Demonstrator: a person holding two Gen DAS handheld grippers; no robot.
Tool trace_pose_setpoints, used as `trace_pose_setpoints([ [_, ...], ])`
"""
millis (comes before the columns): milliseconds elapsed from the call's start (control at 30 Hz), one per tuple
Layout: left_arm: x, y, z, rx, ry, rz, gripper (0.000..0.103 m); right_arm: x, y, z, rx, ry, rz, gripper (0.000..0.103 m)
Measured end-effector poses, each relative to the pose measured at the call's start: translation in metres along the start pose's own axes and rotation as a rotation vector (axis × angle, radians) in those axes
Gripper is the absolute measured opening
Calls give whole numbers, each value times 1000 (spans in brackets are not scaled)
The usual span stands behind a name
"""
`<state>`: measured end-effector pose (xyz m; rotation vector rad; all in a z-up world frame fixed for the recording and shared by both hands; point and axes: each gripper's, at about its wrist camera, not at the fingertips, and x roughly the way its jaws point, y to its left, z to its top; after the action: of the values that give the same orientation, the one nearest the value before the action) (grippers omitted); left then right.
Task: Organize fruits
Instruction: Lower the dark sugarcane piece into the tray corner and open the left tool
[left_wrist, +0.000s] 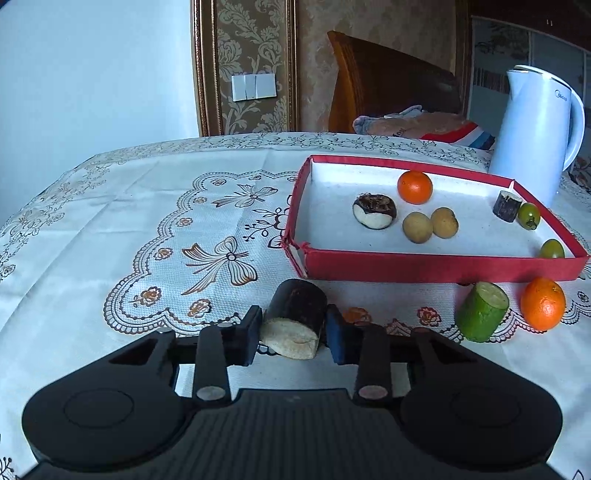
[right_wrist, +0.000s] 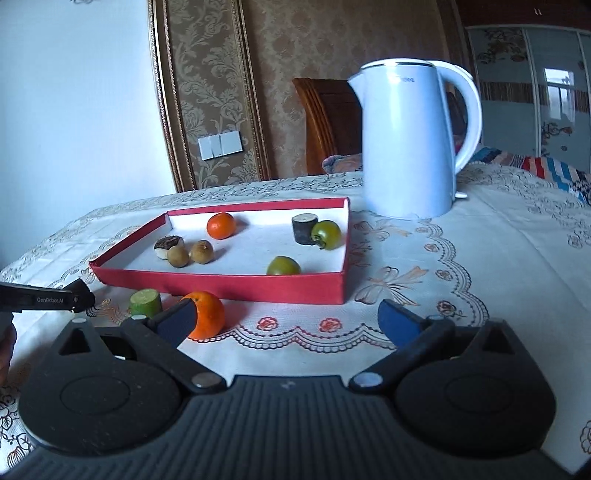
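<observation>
Your left gripper (left_wrist: 294, 330) is clamping a dark sugarcane piece (left_wrist: 295, 321), both pads pressing its sides, pale cut end facing you and resting on the tablecloth (left_wrist: 147, 221). Beyond those fingers and to their right, the red tray (left_wrist: 436, 264) is holding seven pieces: one small orange (left_wrist: 414, 187), two tan longans (left_wrist: 430, 223), one half-peeled water chestnut (left_wrist: 374, 211), one short dark cane stub (left_wrist: 506, 205) and two green tomatoes (left_wrist: 529, 216). Outside the tray, right of your left fingers, one green cane chunk (left_wrist: 482, 312) is standing tilted beside one larger orange (left_wrist: 543, 309).

Your right gripper (right_wrist: 288, 321) is pointing gently downward over the cloth with its jaws spread wide and nothing between them; its left pad is covering part of that larger orange, which is sitting just outside the gap. One white kettle (right_wrist: 410, 140) is standing past the tray's far right corner.

In the right wrist view, only the tip of your left gripper is showing at the left edge, and the piece it is gripping is hidden. A sliver of your hand (right_wrist: 5, 350) is cut off there too.
</observation>
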<state>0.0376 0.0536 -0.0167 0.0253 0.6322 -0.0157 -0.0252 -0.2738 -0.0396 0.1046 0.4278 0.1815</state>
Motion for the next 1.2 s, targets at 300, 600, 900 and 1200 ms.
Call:
trace_pose_setpoints([
  [300,-20,-13,-1,26,-91,-50,35,11,0,0,20,56,6,103],
  [600,-16,-29,24,47,-141,-9,35,28,-2,0,40,140,-6,103],
  [900,2,-30,43,11,-173,48,35,36,-6,-3,72,191,-5,103],
  [1200,20,-30,48,12,-164,101,35,37,-4,-2,57,199,-15,103],
])
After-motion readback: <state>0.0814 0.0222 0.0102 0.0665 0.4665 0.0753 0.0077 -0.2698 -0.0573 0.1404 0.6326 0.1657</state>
